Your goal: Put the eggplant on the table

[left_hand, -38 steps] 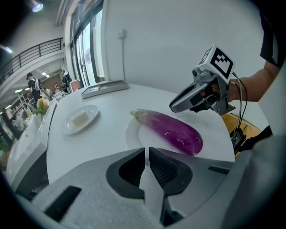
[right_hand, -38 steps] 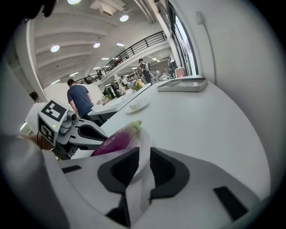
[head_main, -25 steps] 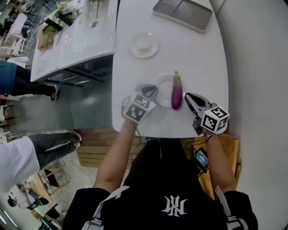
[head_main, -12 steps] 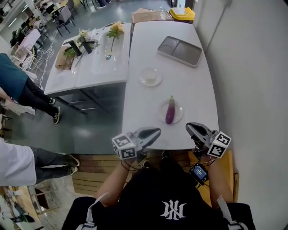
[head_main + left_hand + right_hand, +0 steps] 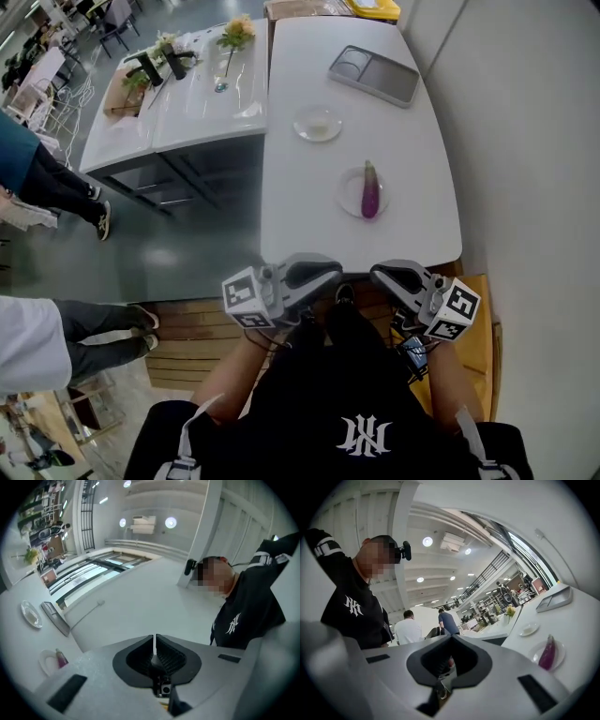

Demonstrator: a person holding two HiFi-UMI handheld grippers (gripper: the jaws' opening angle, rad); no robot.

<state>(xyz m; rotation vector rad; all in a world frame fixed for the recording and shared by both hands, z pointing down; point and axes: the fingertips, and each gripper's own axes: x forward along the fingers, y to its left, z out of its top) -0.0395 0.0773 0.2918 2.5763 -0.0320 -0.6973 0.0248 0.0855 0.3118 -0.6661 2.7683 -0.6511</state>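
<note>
The purple eggplant (image 5: pixel 370 190) lies on a small white plate (image 5: pixel 350 194) near the front of the long white table (image 5: pixel 300 206). Both grippers hang in the air off the table's near edge, close to my chest and well short of the plate. My left gripper (image 5: pixel 333 267) is shut with nothing between its jaws, and so is my right gripper (image 5: pixel 378 273). In the left gripper view the gripper (image 5: pixel 154 637) points up past the eggplant (image 5: pixel 61 657), which shows low at the left. From the right gripper (image 5: pixel 451 637), the eggplant (image 5: pixel 547 652) shows at the lower right.
A grey tray (image 5: pixel 375 75) sits at the table's far end, with a small plate (image 5: pixel 318 123) nearer. A second white table (image 5: pixel 187 94) with flowers stands to the left across an aisle. People stand at the far left (image 5: pixel 37 178). A wall runs along the right.
Both grippers have drawn back from either side of the plate and risen toward my chest. The eggplant stays on its plate.
</note>
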